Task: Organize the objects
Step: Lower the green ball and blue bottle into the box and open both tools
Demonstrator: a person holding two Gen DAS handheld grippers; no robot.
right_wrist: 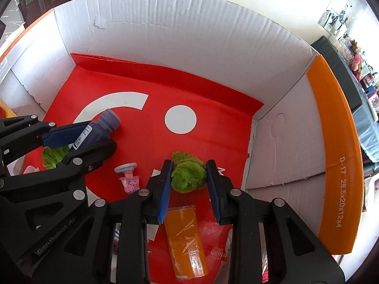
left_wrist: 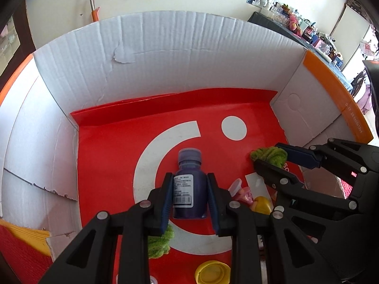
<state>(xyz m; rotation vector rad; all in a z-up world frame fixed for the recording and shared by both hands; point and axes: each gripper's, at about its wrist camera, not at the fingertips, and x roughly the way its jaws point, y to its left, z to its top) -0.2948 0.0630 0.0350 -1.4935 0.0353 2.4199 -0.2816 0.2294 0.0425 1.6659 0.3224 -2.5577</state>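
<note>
Both grippers are inside a cardboard box (left_wrist: 165, 54) with a red floor. My left gripper (left_wrist: 189, 189) is shut on a purple bottle (left_wrist: 189, 189) with a white label, held over the floor; the bottle also shows in the right wrist view (right_wrist: 101, 130). My right gripper (right_wrist: 189, 177) is closed around a green fuzzy ball (right_wrist: 188, 174); it appears from the left wrist view (left_wrist: 272, 158) too. A second green fuzzy ball (left_wrist: 158, 241) lies under the left gripper.
On the box floor (right_wrist: 213, 123) lie a small pink toy with a grey cap (right_wrist: 129, 177), an orange wrapped cylinder (right_wrist: 186, 239), a yellow lid (left_wrist: 212, 272) and a yellow object (left_wrist: 261, 204). White box walls (right_wrist: 272, 142) stand on all sides. Cluttered shelves (left_wrist: 308, 28) are beyond.
</note>
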